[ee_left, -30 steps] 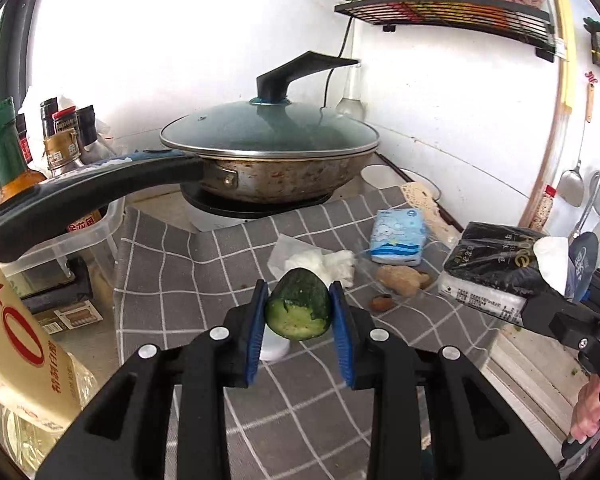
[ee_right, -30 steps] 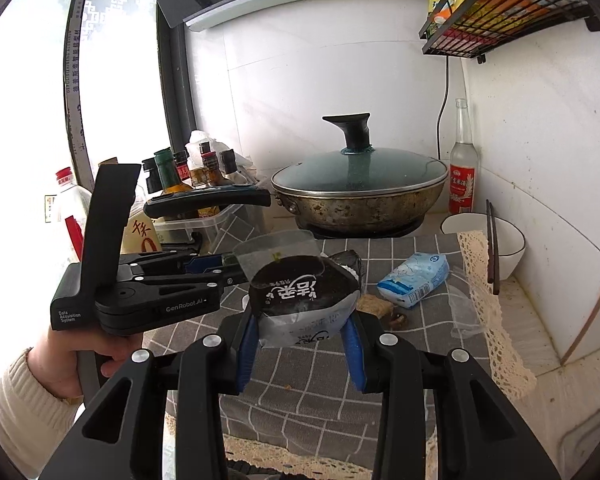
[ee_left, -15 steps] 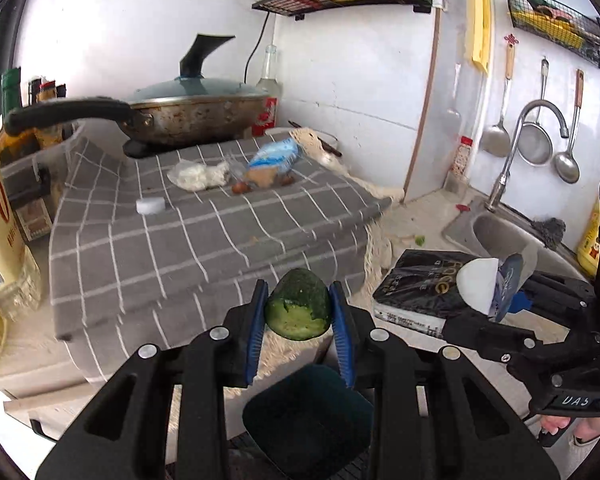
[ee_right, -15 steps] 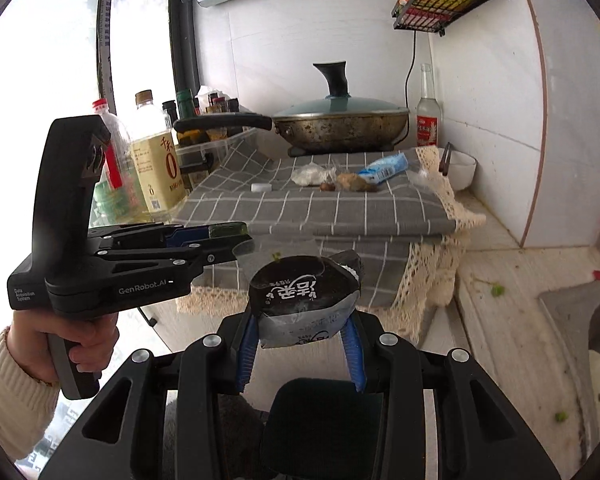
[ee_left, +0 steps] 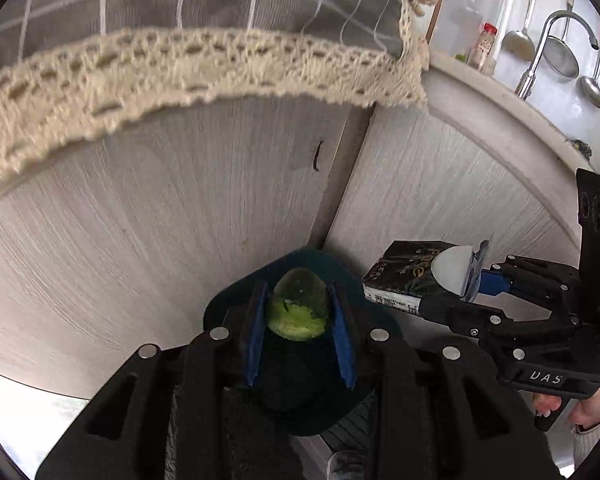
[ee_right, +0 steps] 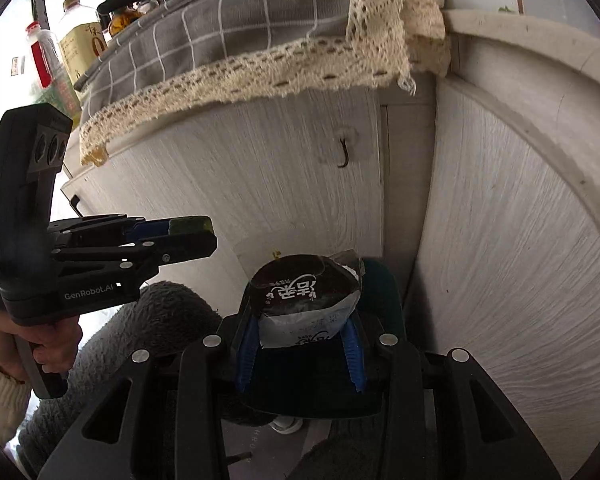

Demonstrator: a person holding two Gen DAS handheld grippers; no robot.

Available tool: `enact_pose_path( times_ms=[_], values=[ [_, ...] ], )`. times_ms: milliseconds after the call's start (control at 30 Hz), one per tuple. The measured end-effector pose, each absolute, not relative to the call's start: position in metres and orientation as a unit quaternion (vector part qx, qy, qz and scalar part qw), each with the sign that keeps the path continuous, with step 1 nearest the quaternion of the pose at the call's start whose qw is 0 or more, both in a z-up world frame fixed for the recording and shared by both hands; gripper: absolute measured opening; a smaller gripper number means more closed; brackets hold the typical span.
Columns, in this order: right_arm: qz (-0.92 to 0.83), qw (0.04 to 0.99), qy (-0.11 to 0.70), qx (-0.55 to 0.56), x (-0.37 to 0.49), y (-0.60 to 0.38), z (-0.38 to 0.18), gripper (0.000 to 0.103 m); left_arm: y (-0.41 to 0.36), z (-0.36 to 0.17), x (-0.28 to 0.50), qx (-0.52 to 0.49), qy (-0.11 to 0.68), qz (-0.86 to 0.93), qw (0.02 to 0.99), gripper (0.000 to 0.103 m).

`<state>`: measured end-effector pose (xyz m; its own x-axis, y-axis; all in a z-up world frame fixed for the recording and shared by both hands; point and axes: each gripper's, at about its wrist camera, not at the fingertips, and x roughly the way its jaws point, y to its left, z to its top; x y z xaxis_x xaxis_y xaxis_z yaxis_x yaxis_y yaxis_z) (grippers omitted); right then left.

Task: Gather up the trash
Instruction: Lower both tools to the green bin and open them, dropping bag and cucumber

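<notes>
My left gripper (ee_left: 299,312) is shut on a green cucumber end (ee_left: 297,303) and holds it over the dark green trash bin (ee_left: 236,300) on the floor. My right gripper (ee_right: 300,320) is shut on a black and white snack wrapper (ee_right: 304,300), also above the bin (ee_right: 382,280). In the left wrist view the wrapper (ee_left: 404,276) shows at the right, beside the bin. In the right wrist view the left gripper (ee_right: 188,234) shows at the left with the cucumber end (ee_right: 190,224) between its fingers.
White cabinet doors (ee_left: 180,208) stand close in front, with a small hook (ee_right: 344,156). A grey checked cloth with a lace hem (ee_left: 180,64) hangs over the counter edge above. Bottles (ee_right: 80,40) stand on the counter; a faucet (ee_left: 548,40) and ladles hang at the right.
Both grippers have dropped from counter height to just above the trash bin in front of the cabinet, each still holding its piece of trash. The counter top has gone out of view.
</notes>
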<state>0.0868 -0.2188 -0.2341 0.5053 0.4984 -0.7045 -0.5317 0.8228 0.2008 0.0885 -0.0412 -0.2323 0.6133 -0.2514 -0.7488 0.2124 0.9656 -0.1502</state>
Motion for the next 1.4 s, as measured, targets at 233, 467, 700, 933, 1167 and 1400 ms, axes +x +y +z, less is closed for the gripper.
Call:
enact_pose_path(
  times_ms=[233,467,700,933,1167,1400],
  values=[
    [0.295,0.861,0.412,-0.047,0.092,-0.204,-0.277,0.038,-0.036,-0.280,0.105,-0.023,0.449,-0.134,0.883,0.033],
    [0.292,0.853,0.431,-0.039,0.091,-0.198,-0.305,0.038,-0.024,-0.299,0.109,-0.038,0.461,-0.132,0.877,0.033],
    [0.312,0.845,0.431,-0.057,0.101,-0.185,-0.313,0.069,-0.029,-0.308,0.113,-0.033,0.476,-0.130,0.869,0.033],
    [0.254,0.870,0.423,-0.018,0.110,-0.224,-0.312,0.075,-0.039,-0.319,0.120,-0.034,0.482,-0.133,0.865,0.033],
    [0.212,0.883,0.419,-0.015,0.119,-0.232,-0.314,0.075,-0.050,-0.325,0.124,-0.028,0.497,-0.146,0.855,0.033],
    [0.206,0.883,0.422,-0.009,0.118,-0.236,-0.312,0.075,-0.055,-0.325,0.125,-0.018,0.499,-0.156,0.852,0.056]
  ],
)
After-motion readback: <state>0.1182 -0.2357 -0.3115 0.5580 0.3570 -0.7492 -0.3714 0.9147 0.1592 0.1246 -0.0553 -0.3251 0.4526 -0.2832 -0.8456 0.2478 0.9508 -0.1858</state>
